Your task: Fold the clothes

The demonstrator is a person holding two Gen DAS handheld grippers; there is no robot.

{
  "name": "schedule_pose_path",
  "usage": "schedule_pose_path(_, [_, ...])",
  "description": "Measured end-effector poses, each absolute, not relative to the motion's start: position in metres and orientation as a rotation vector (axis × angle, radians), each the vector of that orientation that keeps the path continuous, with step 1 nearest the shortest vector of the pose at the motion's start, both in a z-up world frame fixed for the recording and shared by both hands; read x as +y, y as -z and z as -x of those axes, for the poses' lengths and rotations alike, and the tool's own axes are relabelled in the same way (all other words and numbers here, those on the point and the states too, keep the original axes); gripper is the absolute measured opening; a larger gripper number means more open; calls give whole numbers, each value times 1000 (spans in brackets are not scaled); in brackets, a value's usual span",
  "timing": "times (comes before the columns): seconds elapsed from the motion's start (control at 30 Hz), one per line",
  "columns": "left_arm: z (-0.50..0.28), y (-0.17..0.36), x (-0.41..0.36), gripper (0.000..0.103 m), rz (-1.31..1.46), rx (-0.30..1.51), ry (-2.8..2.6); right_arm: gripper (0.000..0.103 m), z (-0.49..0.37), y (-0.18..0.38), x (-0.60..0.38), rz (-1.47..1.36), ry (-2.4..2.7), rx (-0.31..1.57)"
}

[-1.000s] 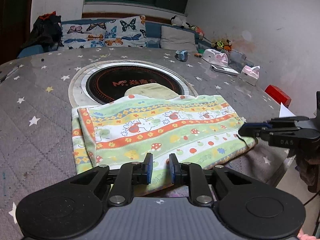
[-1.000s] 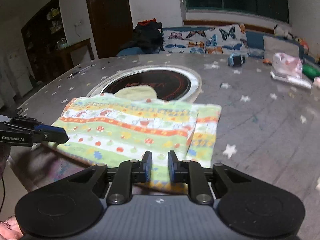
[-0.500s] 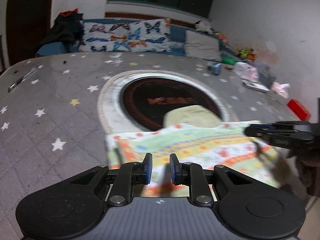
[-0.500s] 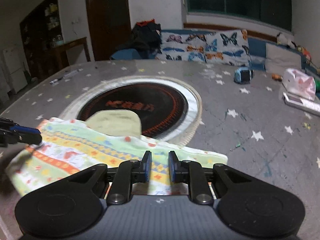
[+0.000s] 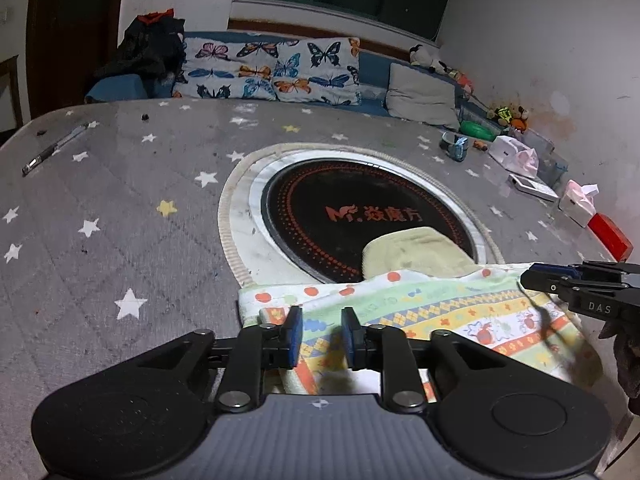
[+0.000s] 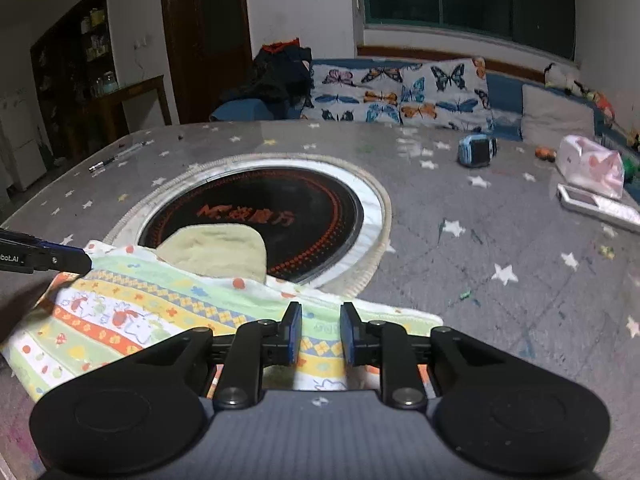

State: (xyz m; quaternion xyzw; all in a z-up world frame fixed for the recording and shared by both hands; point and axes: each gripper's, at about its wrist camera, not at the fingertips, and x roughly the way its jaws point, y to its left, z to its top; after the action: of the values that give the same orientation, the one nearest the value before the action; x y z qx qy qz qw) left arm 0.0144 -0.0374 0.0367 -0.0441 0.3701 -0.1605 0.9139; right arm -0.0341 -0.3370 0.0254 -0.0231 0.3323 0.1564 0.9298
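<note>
— What covers the table [image 5: 120,220]?
— Grey star-print cloth, with a round black hob [image 5: 360,216] set in.
— On it?
— A patterned garment [image 6: 160,312], pen [image 5: 54,148], tissue packs [image 5: 516,154].

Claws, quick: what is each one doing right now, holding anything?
Left claw: jaws opening, patterned cloth between them, no longer pinched.
Right claw: jaws opening too, the same cloth's edge between them, released.

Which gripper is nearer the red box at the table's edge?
Right. The right gripper hangs just short of the red box, over the patterned cloth; the left gripper is over the cloth's opposite end, jaws opening.
</note>
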Motion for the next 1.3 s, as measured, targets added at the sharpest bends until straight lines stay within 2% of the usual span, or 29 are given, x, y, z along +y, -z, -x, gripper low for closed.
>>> schedule_pose_path(0.13, [-5, -41, -38, 33, 104, 754, 330, 27, 46, -32, -334, 35, -340, 661])
schedule_pose_path(0.27, [0, -42, -43, 39, 117, 754, 329, 30, 57, -37, -328, 28, -358, 650])
schedule_pose_path(0.37, [-2, -43, -50, 40, 120, 757, 330, 35, 63, -34, -321, 26, -376, 661])
schedule_pose_path(0.73, [-42, -28, -91, 38, 45, 779, 319, 36, 74, -28, -315, 46, -384, 672])
schedule_pose_path(1.03, [-30, -35, -83, 39, 59, 770, 297, 37, 82, -32, -316, 39, -392, 663])
schedule_pose_path(1.13, [-22, -40, -75, 45, 86, 763, 285, 42, 89, -35, -308, 51, -421, 656])
schedule_pose_path(1.3, [-8, -46, -63, 54, 111, 763, 257, 45, 103, -38, -288, 105, -490, 644])
